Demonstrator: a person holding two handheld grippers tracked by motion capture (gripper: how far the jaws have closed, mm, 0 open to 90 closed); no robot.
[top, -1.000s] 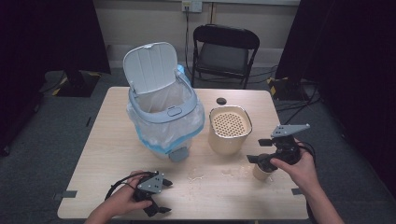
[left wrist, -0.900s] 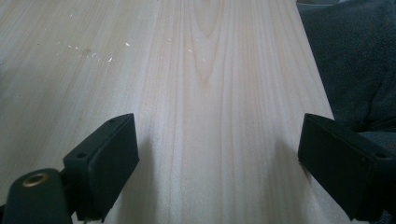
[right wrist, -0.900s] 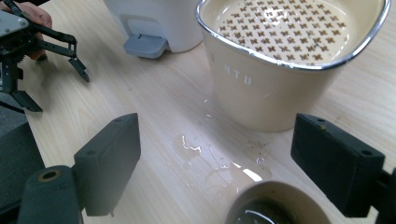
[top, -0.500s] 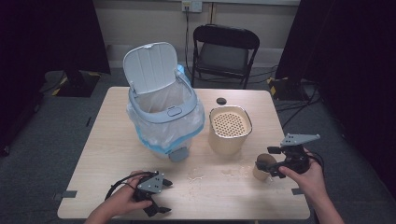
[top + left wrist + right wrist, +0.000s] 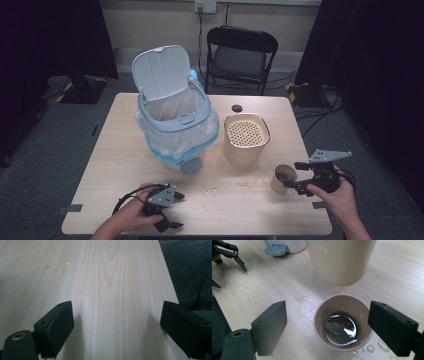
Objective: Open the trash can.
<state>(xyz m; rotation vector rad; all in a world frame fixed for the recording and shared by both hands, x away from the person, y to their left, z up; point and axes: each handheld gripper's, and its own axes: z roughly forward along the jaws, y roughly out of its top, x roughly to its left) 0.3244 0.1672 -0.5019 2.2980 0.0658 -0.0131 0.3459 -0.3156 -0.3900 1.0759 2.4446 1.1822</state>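
- Step in hand: the right tool point(image 5: 327, 327), jaws spread wide, is placed around the paper cup point(image 5: 342, 322), pads not yet touching its wall.
- The cup, holding a little dark liquid, stands on the bench point(image 5: 125, 150) just in front of the beige strainer bin point(image 5: 246, 139).
- Next move, as judged: close gently on the cup and keep it level.
- Left tool point(image 5: 167, 210), jaws spread and empty, rests well left of the cup.
- Hazards: spilled drops point(image 5: 308, 302) beside the cup; lined waste bin point(image 5: 175, 120) beyond them.

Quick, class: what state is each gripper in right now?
Left gripper: open, nothing between its fingers.
Right gripper: open, fingers either side of the paper cup, not pressing it.
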